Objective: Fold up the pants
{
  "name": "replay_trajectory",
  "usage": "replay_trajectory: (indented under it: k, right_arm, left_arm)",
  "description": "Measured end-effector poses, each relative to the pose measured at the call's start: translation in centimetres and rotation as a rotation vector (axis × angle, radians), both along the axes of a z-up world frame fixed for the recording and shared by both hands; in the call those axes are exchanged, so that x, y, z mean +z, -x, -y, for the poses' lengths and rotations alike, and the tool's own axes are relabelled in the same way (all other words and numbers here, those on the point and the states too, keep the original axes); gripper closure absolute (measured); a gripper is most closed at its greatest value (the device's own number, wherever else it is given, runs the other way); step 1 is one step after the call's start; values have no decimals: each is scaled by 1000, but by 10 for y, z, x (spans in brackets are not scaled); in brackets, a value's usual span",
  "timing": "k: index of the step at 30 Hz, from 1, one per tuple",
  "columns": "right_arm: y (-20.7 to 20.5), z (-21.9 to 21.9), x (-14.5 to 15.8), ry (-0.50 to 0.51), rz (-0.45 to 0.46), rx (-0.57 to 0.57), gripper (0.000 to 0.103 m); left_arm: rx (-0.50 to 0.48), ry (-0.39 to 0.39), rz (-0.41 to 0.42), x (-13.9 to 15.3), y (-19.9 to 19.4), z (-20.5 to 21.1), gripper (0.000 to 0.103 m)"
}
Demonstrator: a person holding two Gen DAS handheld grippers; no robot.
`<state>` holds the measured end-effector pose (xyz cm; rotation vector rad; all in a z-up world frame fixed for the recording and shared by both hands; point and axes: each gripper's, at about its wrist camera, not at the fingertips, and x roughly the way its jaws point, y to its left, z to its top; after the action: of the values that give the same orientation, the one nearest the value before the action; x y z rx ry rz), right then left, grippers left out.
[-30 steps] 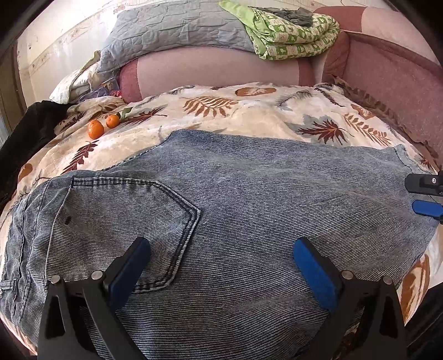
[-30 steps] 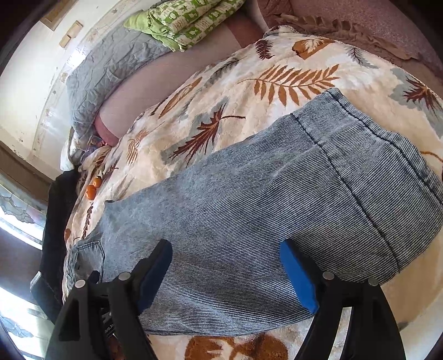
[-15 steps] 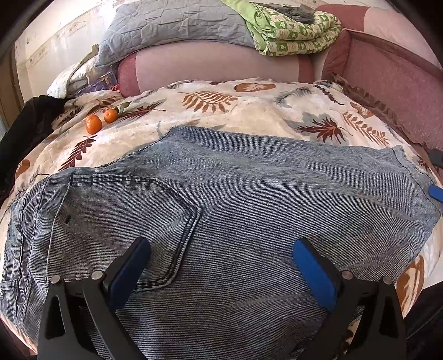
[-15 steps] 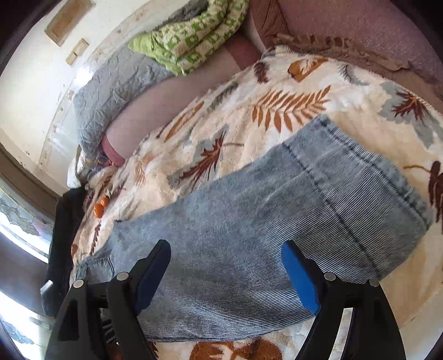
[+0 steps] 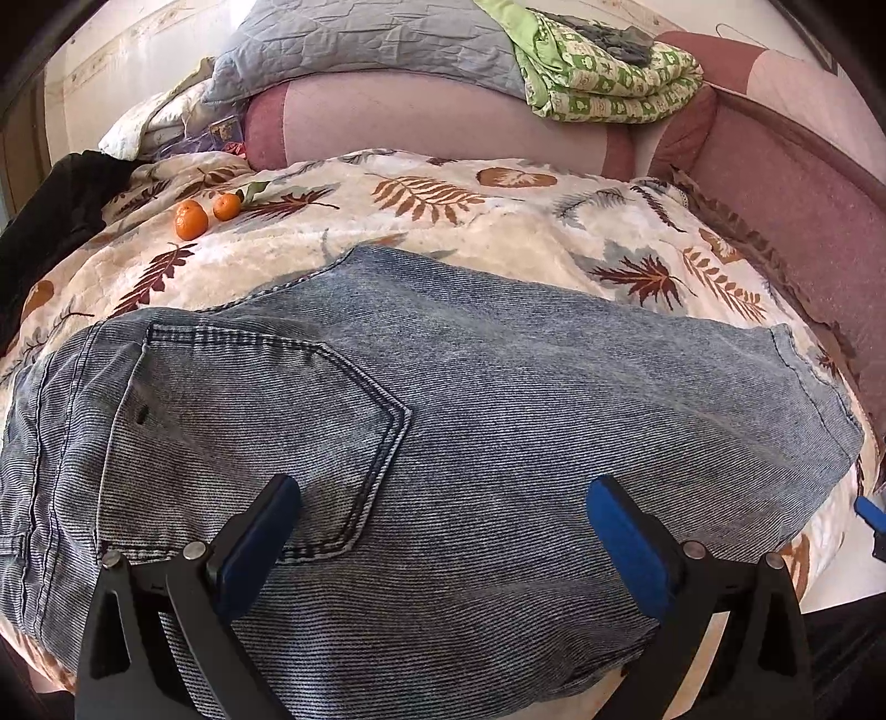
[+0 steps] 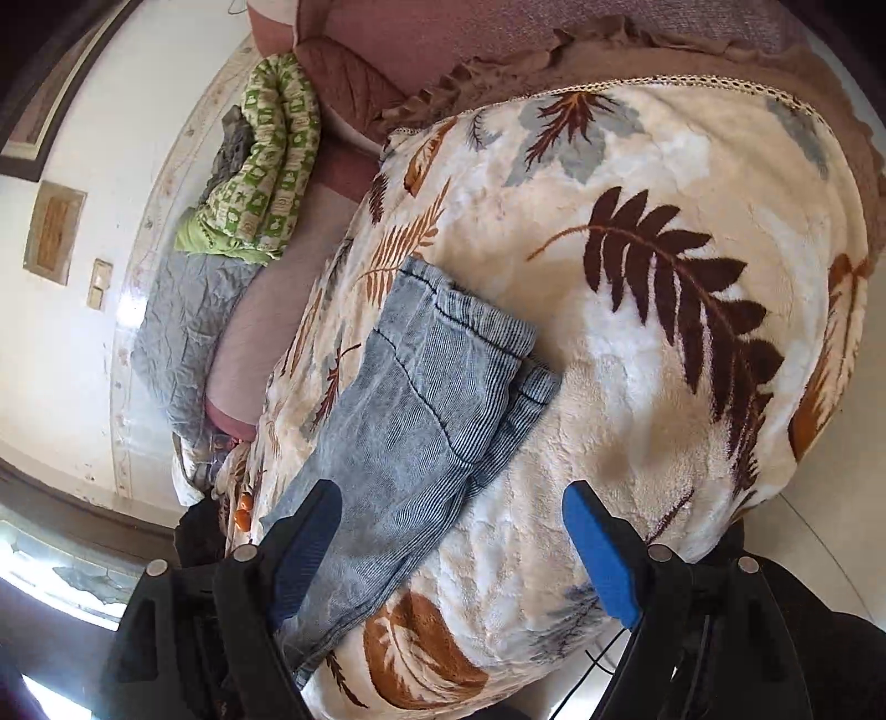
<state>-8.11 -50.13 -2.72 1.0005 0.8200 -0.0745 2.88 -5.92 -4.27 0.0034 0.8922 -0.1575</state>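
Observation:
Blue denim pants lie flat on a leaf-print blanket, folded lengthwise, back pocket up at the left, leg hems at the right. My left gripper is open and empty, hovering just above the seat area near the front edge. My right gripper is open and empty, raised above the hem end of the pants, with the blanket below it. One blue fingertip of the right gripper shows at the right edge of the left wrist view.
Two oranges lie on the blanket at the back left. A grey quilt and a green folded blanket sit on the pink headboard cushion. A dark garment lies at the far left. The bed edge drops to floor.
My right gripper has pulled back and up from the pants and swung toward the hem end, so more blanket shows. My left gripper has barely moved. Both stay open.

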Motion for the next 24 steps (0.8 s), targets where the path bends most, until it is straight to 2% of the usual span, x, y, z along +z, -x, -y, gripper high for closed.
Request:
replay_trajectory:
  k: [5, 7, 12, 14, 16, 20, 24]
  right_arm:
    - [-22, 3, -7, -22, -24, -2, 19]
    - [-32, 7, -13, -33, -54, -14, 19]
    - [-46, 18, -18, -57, -61, -28, 19]
    - [-47, 18, -17, -33, -68, -19, 25]
    - [-49, 18, -20, -26, -85, -17, 69]
    - [-50, 20, -27, -35, -81, -25, 69]
    - [-42, 28, -33, -124, -44, -46, 65]
  left_arm:
    - [-4, -25, 9, -1, 0, 2, 0]
    - [-3, -23, 11, -1, 0, 1, 0]
    - [5, -11, 18, -1, 0, -1, 0]
    - [7, -20, 23, -2, 0, 0, 0]
    - [5, -43, 33, -3, 0, 3, 0]
    - [-5, -92, 62, -4, 4, 9, 0]
    - [-24, -97, 183, 21, 19, 16, 0]
